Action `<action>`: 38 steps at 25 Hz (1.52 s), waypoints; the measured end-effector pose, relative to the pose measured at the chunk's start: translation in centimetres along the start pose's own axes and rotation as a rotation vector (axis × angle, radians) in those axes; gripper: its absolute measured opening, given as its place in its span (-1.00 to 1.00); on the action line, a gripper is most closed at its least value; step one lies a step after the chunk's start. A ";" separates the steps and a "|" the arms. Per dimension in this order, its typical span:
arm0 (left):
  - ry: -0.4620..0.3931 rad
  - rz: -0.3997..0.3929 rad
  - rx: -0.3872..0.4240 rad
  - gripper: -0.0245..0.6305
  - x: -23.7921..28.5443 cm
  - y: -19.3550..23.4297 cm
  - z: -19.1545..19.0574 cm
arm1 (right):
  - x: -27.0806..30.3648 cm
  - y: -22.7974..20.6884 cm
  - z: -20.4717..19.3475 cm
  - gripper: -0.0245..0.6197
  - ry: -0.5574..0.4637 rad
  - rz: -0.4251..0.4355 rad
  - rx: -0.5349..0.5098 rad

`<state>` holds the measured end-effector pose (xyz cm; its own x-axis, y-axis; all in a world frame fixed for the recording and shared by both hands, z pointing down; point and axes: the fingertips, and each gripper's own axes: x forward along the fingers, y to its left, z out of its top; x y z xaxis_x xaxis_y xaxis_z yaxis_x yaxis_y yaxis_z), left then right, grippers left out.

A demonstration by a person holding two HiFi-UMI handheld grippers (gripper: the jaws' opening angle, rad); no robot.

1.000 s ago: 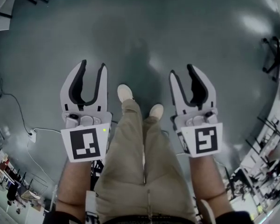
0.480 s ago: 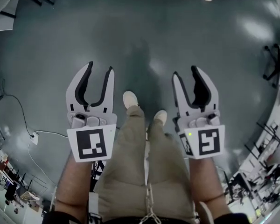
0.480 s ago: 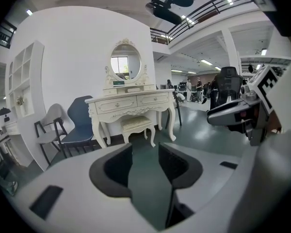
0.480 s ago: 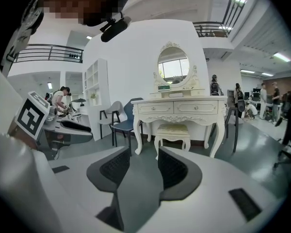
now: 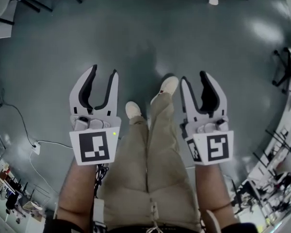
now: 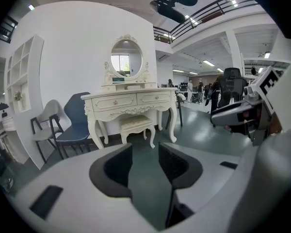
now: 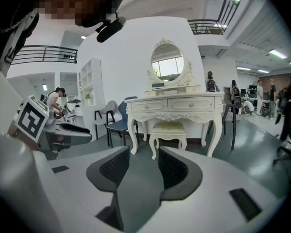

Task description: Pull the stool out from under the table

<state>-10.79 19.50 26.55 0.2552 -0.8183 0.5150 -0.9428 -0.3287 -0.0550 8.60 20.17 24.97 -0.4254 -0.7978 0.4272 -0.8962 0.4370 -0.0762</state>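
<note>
A cream stool [image 6: 135,124] with a padded seat stands tucked under the ornate cream dressing table [image 6: 131,101], some way ahead across the floor. The right gripper view shows the same stool [image 7: 168,129] under the table [image 7: 177,103]. My left gripper [image 5: 104,72] and right gripper [image 5: 194,77] are held out side by side above the grey-green floor, far from the stool. Both are open. Nothing lies between the left gripper's [image 6: 144,149] dark pads or the right gripper's [image 7: 143,152].
A blue chair [image 6: 77,123] and a pale chair [image 6: 46,123] stand left of the table, beside a white shelf unit [image 6: 22,81]. An oval mirror [image 6: 126,58] tops the table. The person's legs and shoes [image 5: 168,85] are between the grippers. A cable and socket [image 5: 35,147] lie at the left.
The person has stepped forward: one shoe has swung ahead and the floor has slid back. White furniture feet have come into the head view's top edge. Both grippers stay open and level.
</note>
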 end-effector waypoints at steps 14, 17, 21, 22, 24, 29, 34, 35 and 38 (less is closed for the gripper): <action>-0.006 0.035 0.002 -0.46 5.8 -0.5 4.8 | 4.5 -4.9 3.0 -0.40 0.027 0.077 -0.037; -0.005 0.040 -0.001 -0.46 7.1 -0.5 6.0 | 5.5 -6.2 3.5 -0.40 0.035 0.094 -0.050; 0.000 0.056 -0.004 -0.46 9.1 -0.3 7.5 | 7.2 -8.1 4.8 -0.40 0.031 0.106 -0.046; -0.001 0.061 -0.003 -0.46 9.6 -0.3 7.8 | 7.5 -8.7 5.2 -0.40 0.027 0.107 -0.046; -0.001 0.072 -0.006 -0.46 10.4 -0.2 8.3 | 8.2 -9.7 5.7 -0.40 0.025 0.114 -0.054; -0.001 0.110 -0.016 -0.46 11.7 0.0 9.7 | 9.9 -11.3 6.7 -0.40 0.027 0.151 -0.049; 0.011 0.125 -0.037 -0.46 12.4 0.0 9.7 | 11.0 -11.4 7.0 -0.40 0.036 0.179 -0.036; 0.018 0.124 -0.037 -0.46 12.5 0.0 9.4 | 11.1 -11.5 6.8 -0.40 0.041 0.182 -0.039; 0.033 0.111 -0.027 -0.46 13.3 0.2 8.7 | 11.6 -11.9 5.7 -0.40 0.053 0.175 -0.045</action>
<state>-5.72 4.48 25.96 0.1421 -0.8328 0.5350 -0.9704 -0.2237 -0.0905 13.65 3.32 25.69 -0.5663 -0.6851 0.4581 -0.8018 0.5866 -0.1139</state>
